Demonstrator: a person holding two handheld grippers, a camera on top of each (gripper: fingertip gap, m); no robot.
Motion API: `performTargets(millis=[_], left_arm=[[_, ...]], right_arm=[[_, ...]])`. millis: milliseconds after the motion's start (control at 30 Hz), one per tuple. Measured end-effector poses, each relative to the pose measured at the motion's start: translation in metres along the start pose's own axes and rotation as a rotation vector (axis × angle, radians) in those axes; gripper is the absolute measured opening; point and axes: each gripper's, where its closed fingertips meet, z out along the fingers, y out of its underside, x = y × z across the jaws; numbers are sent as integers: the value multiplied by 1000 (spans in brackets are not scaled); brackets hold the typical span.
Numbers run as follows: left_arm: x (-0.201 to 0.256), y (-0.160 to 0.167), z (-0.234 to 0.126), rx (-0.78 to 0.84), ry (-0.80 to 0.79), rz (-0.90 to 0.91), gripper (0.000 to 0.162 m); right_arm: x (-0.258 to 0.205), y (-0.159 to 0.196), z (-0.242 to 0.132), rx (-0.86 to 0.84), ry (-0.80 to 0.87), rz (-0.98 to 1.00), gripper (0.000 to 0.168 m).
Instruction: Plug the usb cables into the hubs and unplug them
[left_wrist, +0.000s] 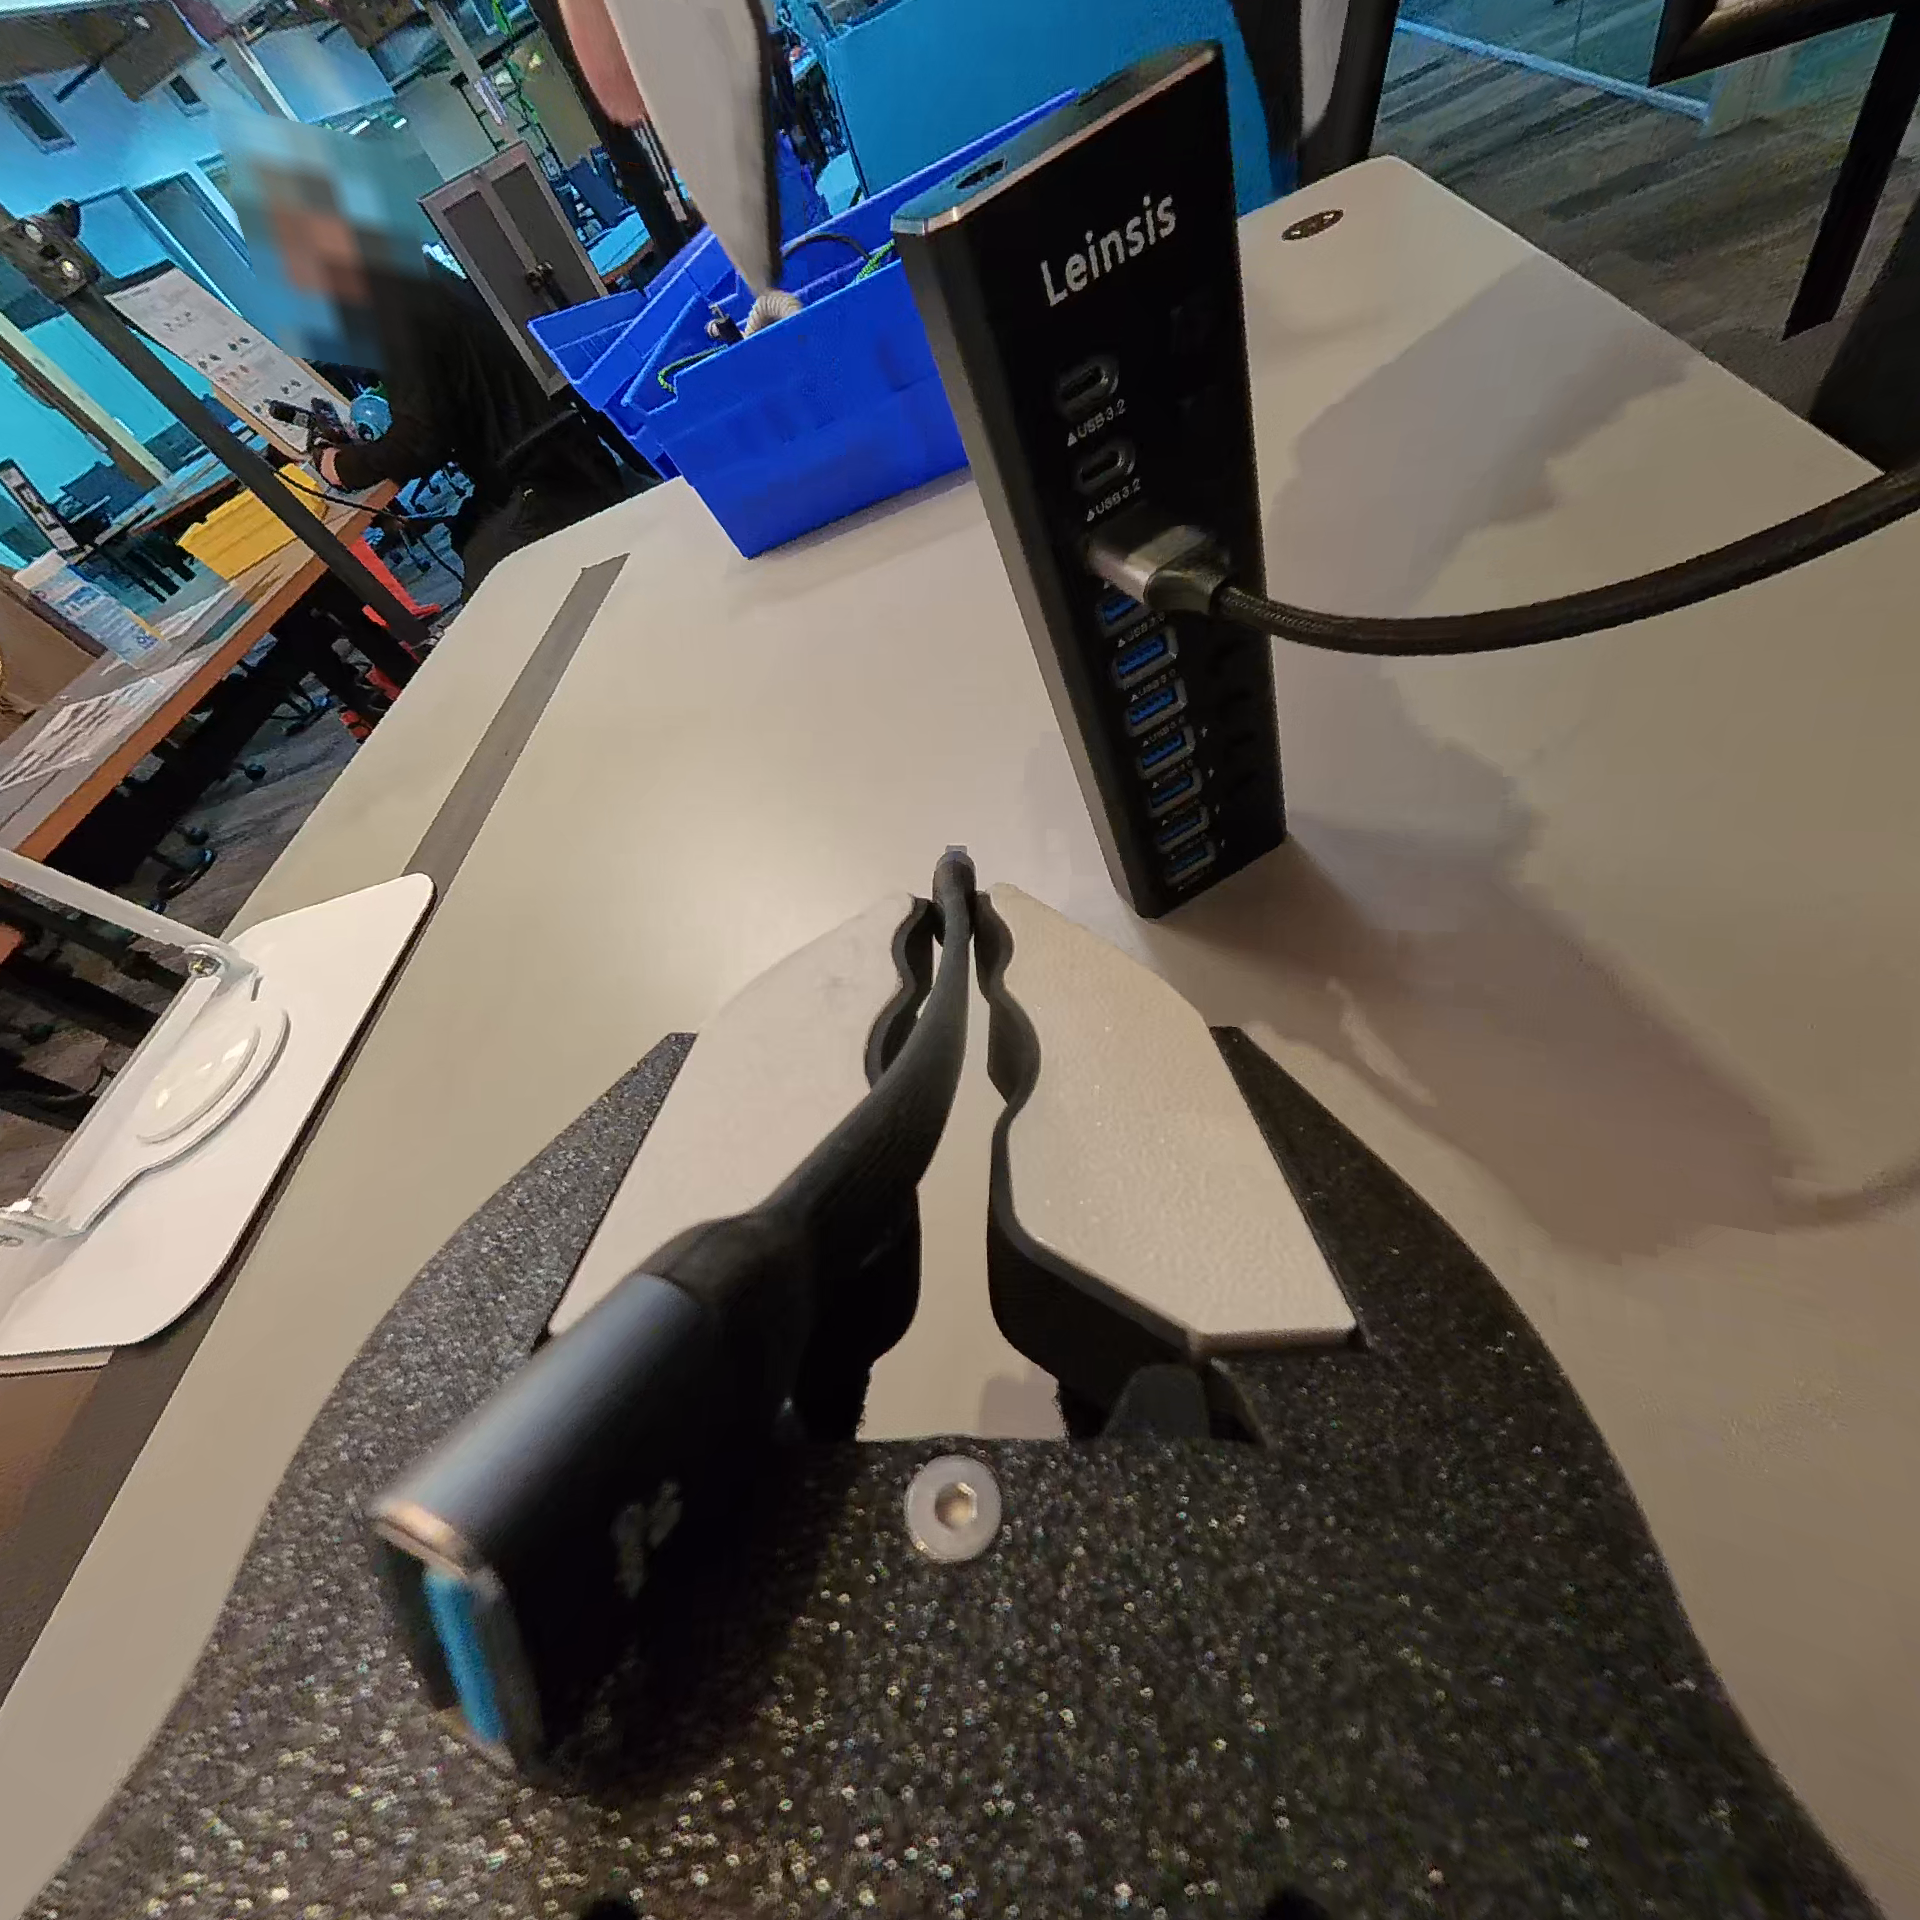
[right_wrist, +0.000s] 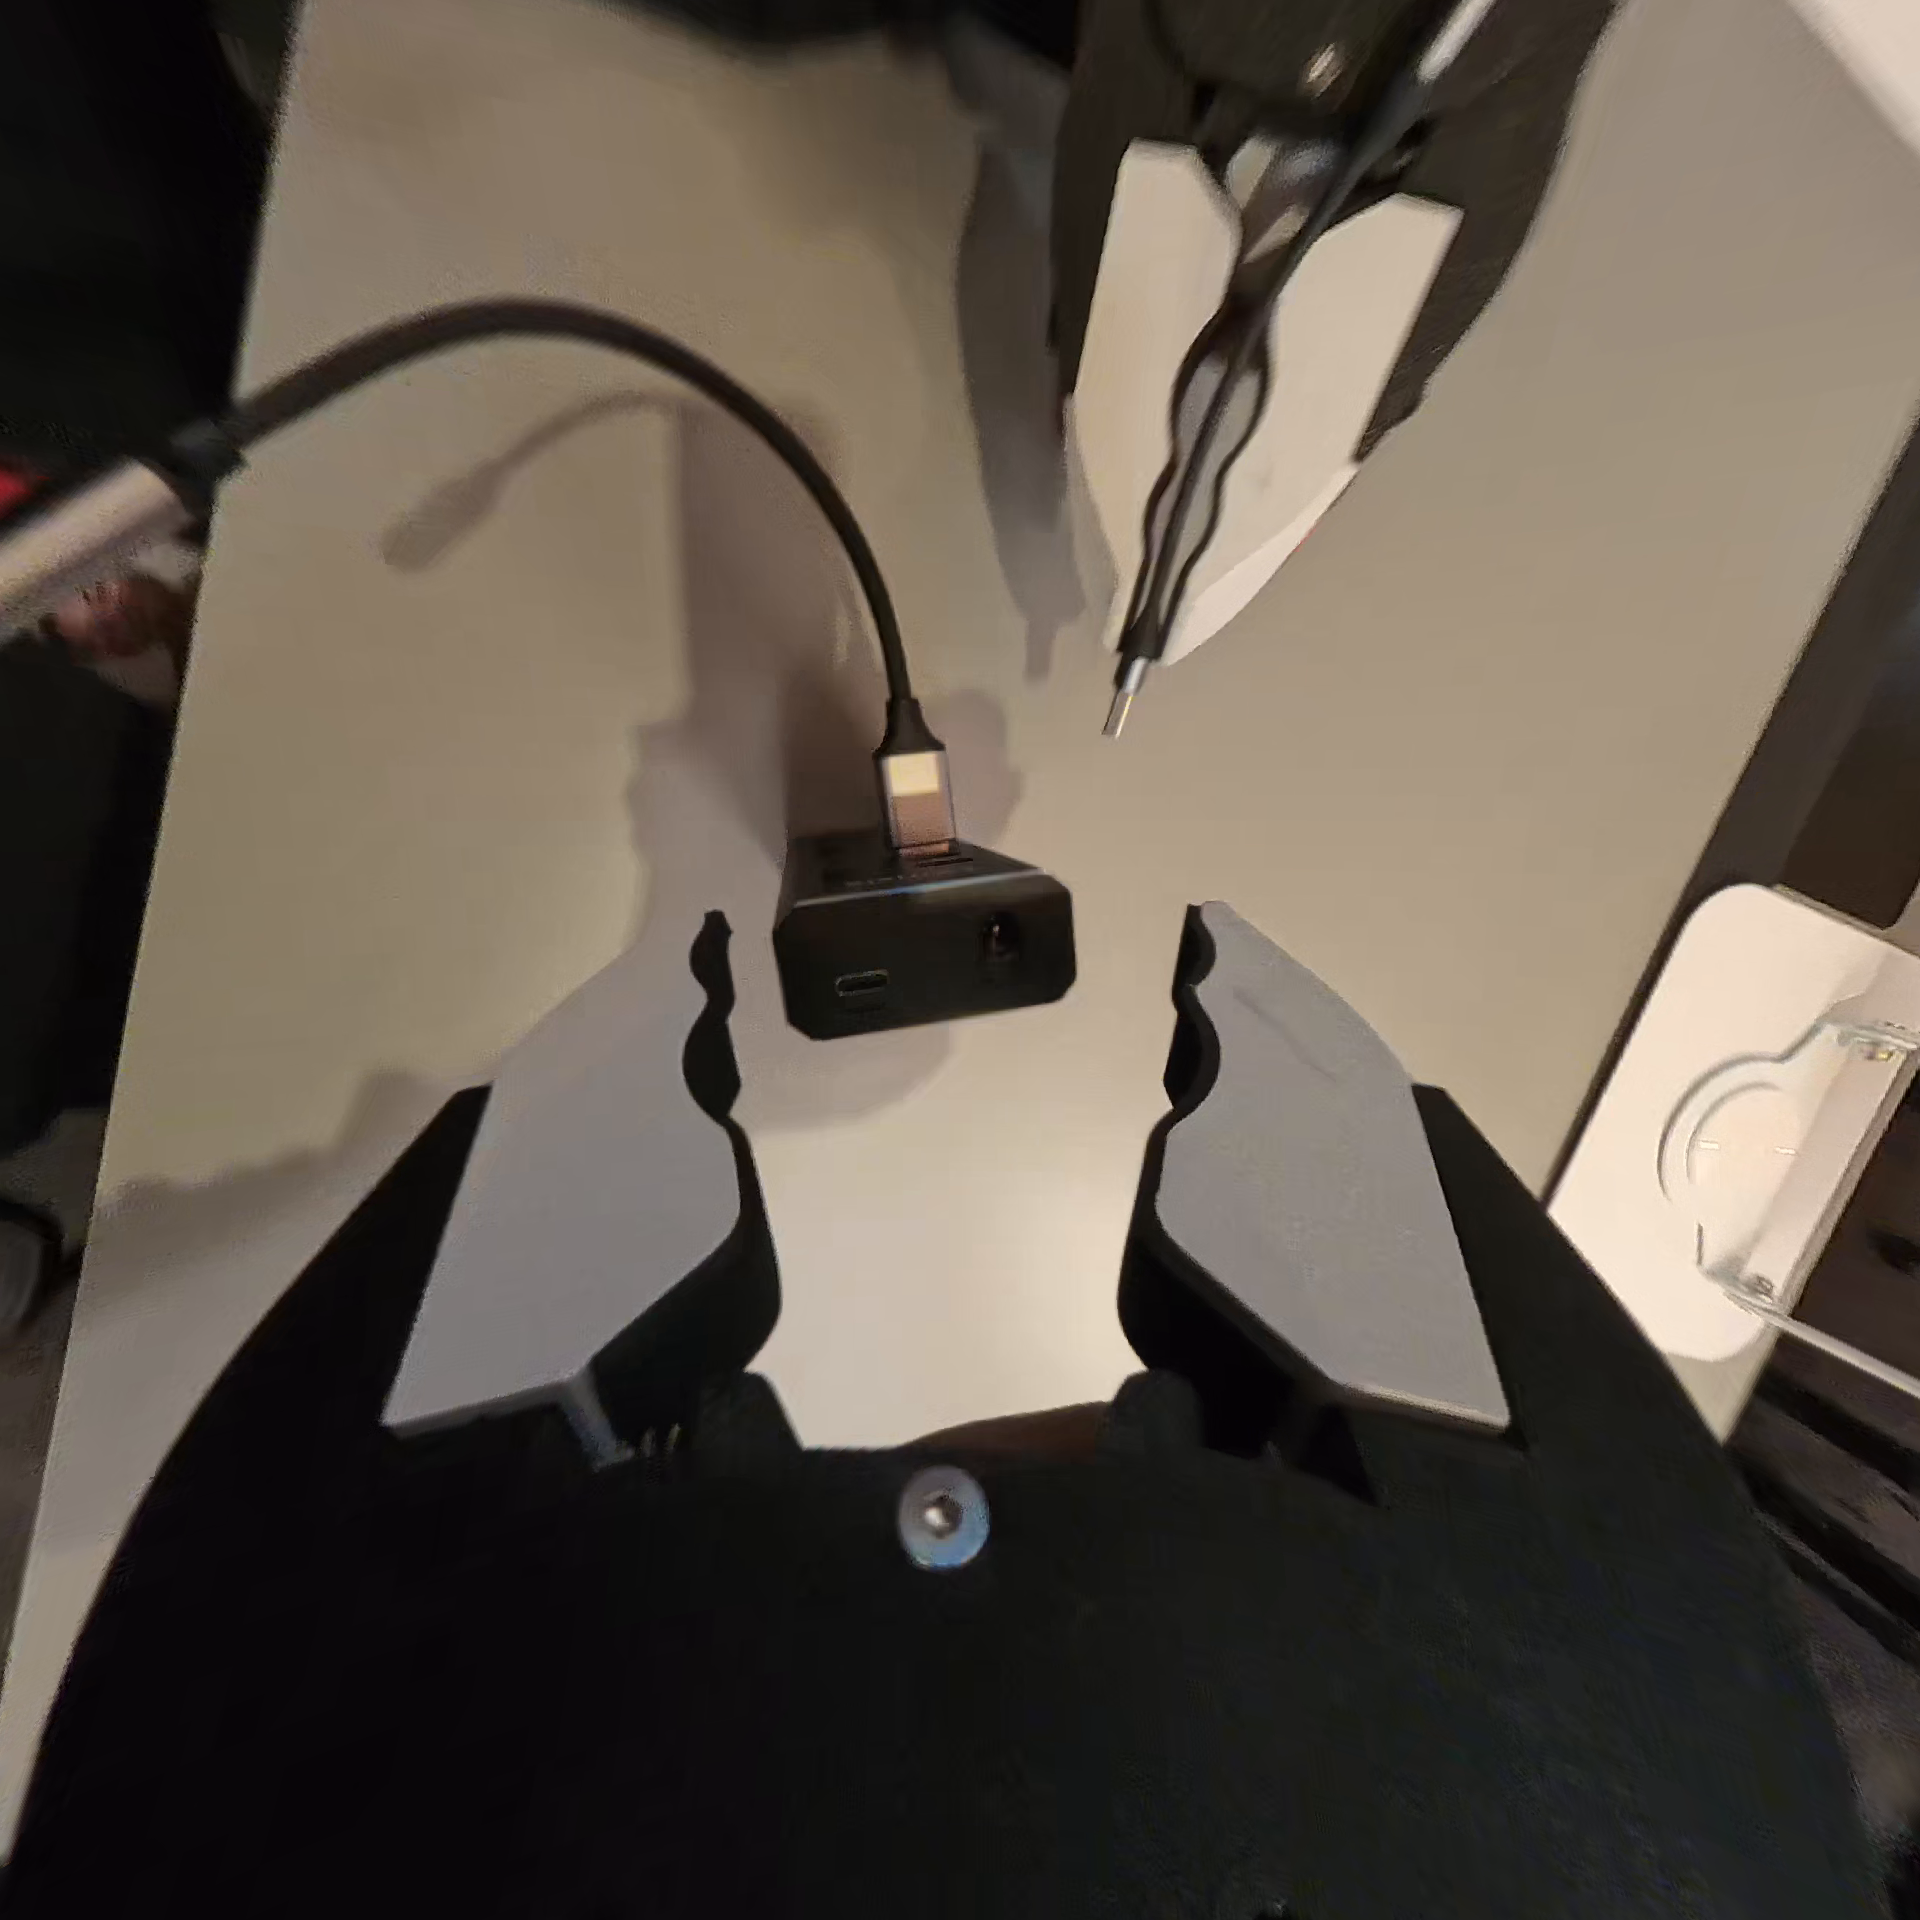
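Left wrist view: white-lettered black hub (left_wrist: 1122, 499) beside cable-pinching left gripper (left_wrist: 961, 909).

black hub (left_wrist: 1117, 499) upright on table | braided cable (left_wrist: 1538, 603) plugged | short cable (left_wrist: 914, 1049) unplugged

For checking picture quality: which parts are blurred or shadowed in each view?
Left wrist view: the adapter cable's near end is out of focus, while the hub is sharp and casts a broad shadow. Right wrist view: the left gripper shows motion blur; the hub looks soft.

One hub (left_wrist: 1117, 499), two cables (left_wrist: 1507, 613) (left_wrist: 914, 1060) — two blue bins (left_wrist: 821, 436)
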Motion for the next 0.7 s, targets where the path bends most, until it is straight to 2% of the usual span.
performTargets(millis=[167, 233, 300, 367, 500, 700], left_arm=[[2, 3, 3, -4, 5, 9, 7], [4, 6, 6, -12, 0, 25, 7], [7, 10, 8, -24, -15, 62, 7], [11, 13, 10, -32, -39, 113, 7], [19, 8, 12, -26, -100, 207, 7], [22, 8, 11, -45, -138, 251, 7]], right_arm=[[1, 13, -25, 527, 125, 203, 87], [-2, 25, -23, 755, 143, 287, 85], [-6, 35, -8, 902, 121, 350, 82], [-11, 40, 17, 937, 56, 387, 82], [-15, 37, 55, 886, -59, 381, 85], [-18, 30, 80, 806, -144, 314, 84]])
